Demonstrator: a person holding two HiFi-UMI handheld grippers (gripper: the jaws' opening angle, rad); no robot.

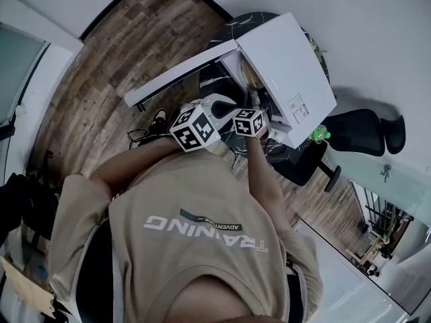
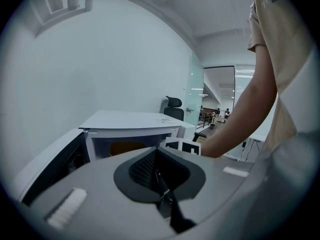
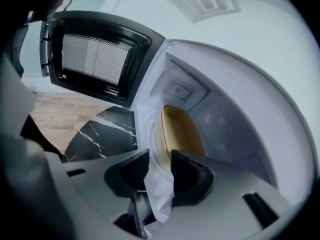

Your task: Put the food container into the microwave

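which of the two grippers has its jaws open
The right gripper, pointed into the open white microwave at the yellow food container; its jaws stand apart, empty. On the left gripper they are together.

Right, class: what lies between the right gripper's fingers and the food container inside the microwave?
Nothing stands there. In the right gripper view, only the microwave's pale floor separates the right gripper's open fingers from the food container.

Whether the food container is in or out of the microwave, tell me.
In: the yellow food container sits inside the microwave cavity, past its open door.
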